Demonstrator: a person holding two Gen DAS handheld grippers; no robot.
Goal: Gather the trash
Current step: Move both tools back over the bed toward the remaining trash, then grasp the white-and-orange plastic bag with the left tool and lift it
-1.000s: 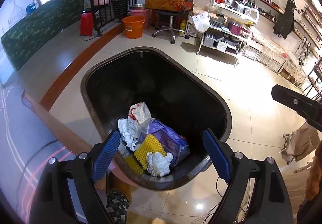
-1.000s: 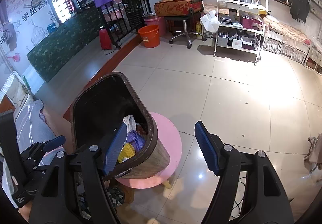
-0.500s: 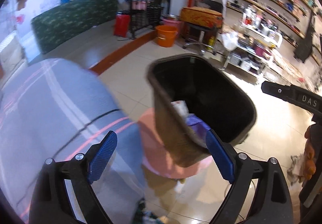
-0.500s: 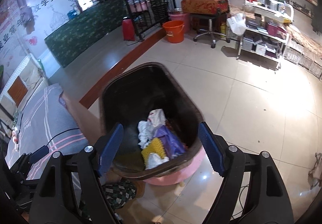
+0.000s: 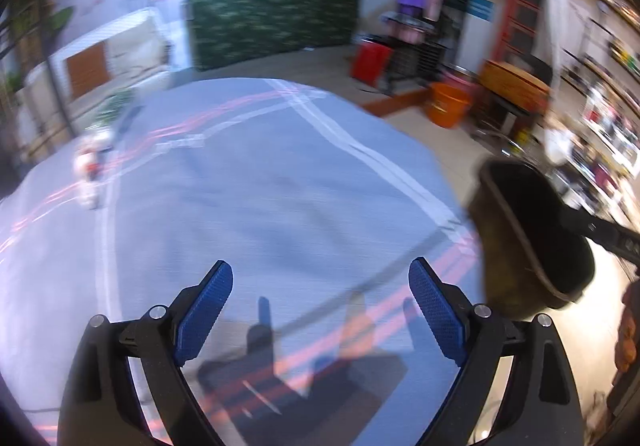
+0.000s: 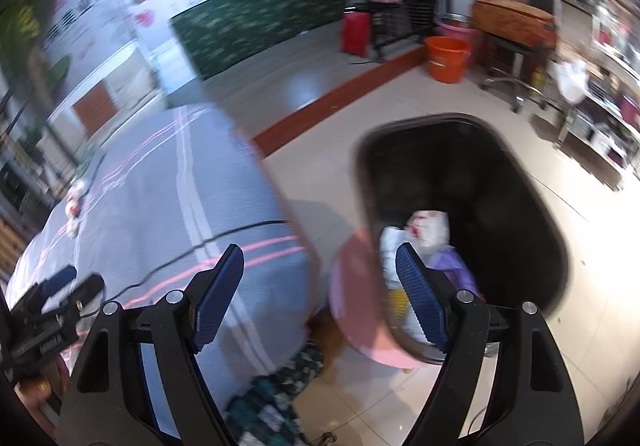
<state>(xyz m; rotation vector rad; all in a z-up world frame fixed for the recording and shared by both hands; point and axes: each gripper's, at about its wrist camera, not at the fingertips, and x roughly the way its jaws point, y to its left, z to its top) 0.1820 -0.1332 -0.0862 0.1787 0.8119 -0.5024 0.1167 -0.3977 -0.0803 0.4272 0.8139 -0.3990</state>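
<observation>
Inside dark bin (image 6: 520,181), crumpled trash (image 6: 428,230)

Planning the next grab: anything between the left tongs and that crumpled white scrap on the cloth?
Left wrist view: only bare grey cloth between the left tongs and scrap.

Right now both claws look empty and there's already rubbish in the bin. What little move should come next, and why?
Probably carry the left claw across the grey striped tablecloth toward the small white and red scrap near its far left edge. Both claws stand open with nothing between them, the bin already holds wrappers, and that blurred scrap looks like the only rubbish left on the table.
</observation>
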